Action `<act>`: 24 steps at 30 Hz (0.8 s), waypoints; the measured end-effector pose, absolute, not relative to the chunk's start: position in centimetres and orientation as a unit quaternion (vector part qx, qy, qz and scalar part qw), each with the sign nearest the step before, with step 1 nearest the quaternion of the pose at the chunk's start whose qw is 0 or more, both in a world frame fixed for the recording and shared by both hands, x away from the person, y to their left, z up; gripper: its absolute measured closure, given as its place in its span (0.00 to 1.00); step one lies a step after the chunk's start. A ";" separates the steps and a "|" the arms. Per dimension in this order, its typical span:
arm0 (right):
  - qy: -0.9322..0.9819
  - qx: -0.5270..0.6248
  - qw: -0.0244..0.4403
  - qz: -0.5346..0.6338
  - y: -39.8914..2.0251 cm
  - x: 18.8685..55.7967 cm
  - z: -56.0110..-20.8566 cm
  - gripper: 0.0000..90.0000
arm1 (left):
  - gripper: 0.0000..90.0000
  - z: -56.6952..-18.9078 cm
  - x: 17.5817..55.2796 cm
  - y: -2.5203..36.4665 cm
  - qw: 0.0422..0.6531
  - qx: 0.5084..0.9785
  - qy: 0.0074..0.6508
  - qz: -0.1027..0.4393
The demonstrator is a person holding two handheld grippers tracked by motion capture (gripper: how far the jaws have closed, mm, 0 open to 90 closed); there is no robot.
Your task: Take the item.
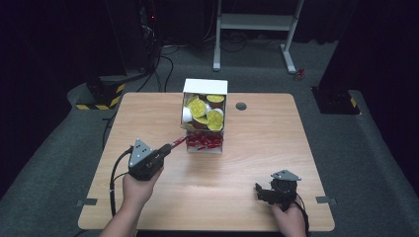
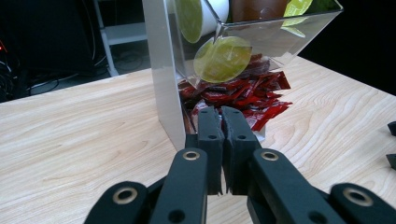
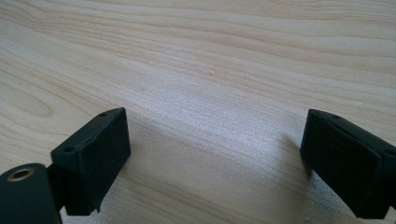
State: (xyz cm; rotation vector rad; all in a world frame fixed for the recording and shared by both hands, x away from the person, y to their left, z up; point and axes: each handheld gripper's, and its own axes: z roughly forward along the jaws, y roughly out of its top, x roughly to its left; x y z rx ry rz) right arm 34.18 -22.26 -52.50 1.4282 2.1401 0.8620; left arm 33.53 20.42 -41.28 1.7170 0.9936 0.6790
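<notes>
Left claw clenched on red sachet, just left of clear dispenser box on surface. Sachet likely light, limp, slippery: pinch by end. Right claw released, well right of box.

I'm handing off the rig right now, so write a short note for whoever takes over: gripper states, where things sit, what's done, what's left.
Left gripper: jaws closed on a red packet at the foot of the clear dispenser; the packet looks partly drawn out toward the hand.
Right gripper: open, holding nothing, low over bare table near the front right.
Dispenser: upper bin holds yellow-lidded pods, lower tray holds the red packets.
Done: one packet gripped.
Left: probably pull it free and set it down; none lies out on the table so far.
</notes>
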 end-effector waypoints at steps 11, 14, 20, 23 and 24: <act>0.771 0.513 0.212 0.311 -22.3 34.2 -52.5 0.09 | 0.97 -41.3 32.6 21.5 0.504 0.702 0.416 0.283; 0.771 0.513 0.212 0.311 -22.3 34.2 -52.5 0.09 | 0.97 -41.3 32.4 21.7 0.505 0.701 0.416 0.283; 0.771 0.513 0.212 0.311 -22.3 34.2 -52.5 0.09 | 0.97 -41.2 32.2 22.0 0.504 0.701 0.415 0.286; 0.771 0.513 0.213 0.311 -22.3 34.2 -52.5 0.09 | 0.97 -41.2 32.1 22.2 0.504 0.699 0.417 0.287; 0.771 0.513 0.213 0.311 -22.3 34.2 -52.5 0.09 | 0.97 -41.2 32.1 22.3 0.504 0.699 0.417 0.289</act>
